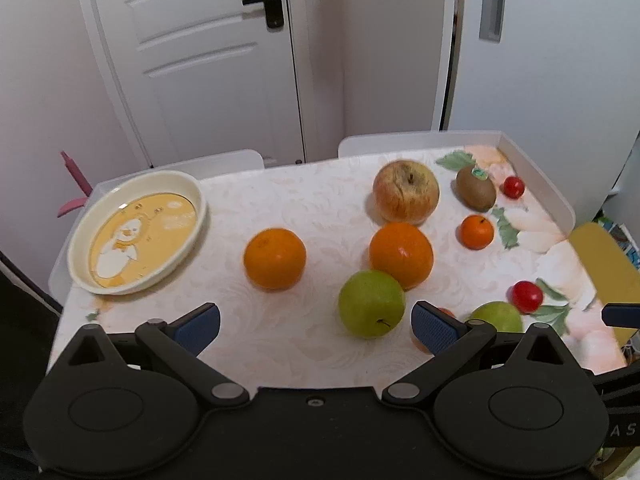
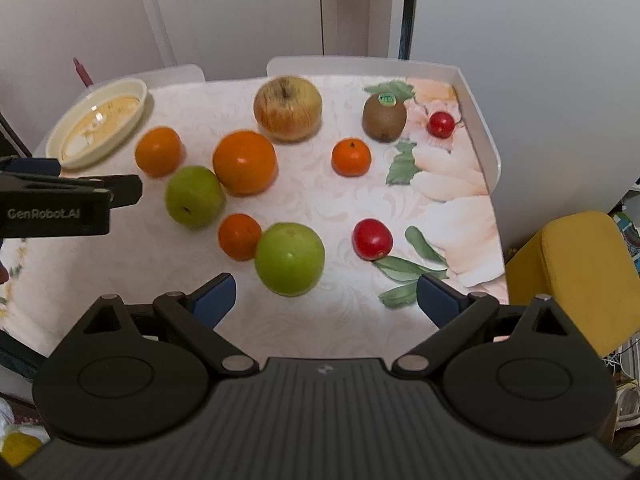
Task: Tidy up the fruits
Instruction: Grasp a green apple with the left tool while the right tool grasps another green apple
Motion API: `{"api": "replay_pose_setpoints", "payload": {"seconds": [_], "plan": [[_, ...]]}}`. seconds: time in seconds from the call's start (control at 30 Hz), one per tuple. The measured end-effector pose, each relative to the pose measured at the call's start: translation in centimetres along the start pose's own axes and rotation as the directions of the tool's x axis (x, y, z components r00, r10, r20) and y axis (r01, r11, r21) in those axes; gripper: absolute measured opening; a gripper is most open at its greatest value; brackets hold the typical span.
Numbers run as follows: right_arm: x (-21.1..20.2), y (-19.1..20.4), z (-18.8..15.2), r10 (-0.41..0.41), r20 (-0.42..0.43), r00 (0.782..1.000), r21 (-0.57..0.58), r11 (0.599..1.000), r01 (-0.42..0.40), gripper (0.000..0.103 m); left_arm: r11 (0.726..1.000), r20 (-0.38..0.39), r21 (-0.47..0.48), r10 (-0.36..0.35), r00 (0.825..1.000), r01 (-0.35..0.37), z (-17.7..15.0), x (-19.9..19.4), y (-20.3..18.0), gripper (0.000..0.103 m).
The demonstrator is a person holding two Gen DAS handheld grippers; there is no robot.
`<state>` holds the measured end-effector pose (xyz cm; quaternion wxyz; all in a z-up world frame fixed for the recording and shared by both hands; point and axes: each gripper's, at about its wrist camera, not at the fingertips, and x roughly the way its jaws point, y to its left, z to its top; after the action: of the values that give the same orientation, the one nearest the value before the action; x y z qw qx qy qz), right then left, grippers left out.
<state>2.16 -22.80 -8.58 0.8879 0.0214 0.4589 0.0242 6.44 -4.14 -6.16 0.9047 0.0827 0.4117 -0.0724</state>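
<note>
Both grippers hover above the near edge of the table (image 2: 280,328) with their blue-padded jaws spread wide and nothing between them. Just ahead of the right gripper (image 2: 326,298) a green apple (image 2: 289,258) touches a small mandarin (image 2: 239,236); the left wrist view shows only slivers of these two behind its right finger. A red cherry tomato (image 2: 372,239) lies toward the right edge. The left gripper (image 1: 316,322) faces a second green apple (image 1: 371,303), which touches a large orange (image 1: 401,254). A second orange (image 1: 275,258) sits apart to the left. Farther back lie another mandarin (image 2: 351,157), a streaked yellow-red apple (image 2: 287,107), a kiwi (image 2: 384,117) with a green sticker and a second cherry tomato (image 2: 441,124) near the far right corner. A cream plate (image 1: 76,240) occupies the far left corner; its duck print reads only from the left wrist. Only the right wrist view shows the left gripper from the side, with "GenRobot.AI" on it.
</note>
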Motion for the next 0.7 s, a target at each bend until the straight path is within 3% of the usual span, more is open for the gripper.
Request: {"api": "replay_pose_setpoints", "payload": {"seconds": [0.27,0.5,0.7], "plan": [[3.2,0.0,-0.2,0.058,-0.012,0.998,-0.032,0.998,-0.058,0.103,1.0,-0.026,0.008,-0.007,1.0,0.007,-0.2,4.1,-1.4,0.101],[4.6,0.7,-0.4,0.083,-0.016,0.996,-0.087,0.993,-0.084,0.096,0.999,-0.048,0.015,-0.027,0.998,0.028,0.0,6.4,-2.6,0.095],[5.5,0.7,-0.2,0.108,-0.022,0.994,-0.1,0.989,-0.109,0.086,0.999,-0.063,0.014,-0.034,0.997,0.035,0.0,7.7,-3.1,0.084]]}}
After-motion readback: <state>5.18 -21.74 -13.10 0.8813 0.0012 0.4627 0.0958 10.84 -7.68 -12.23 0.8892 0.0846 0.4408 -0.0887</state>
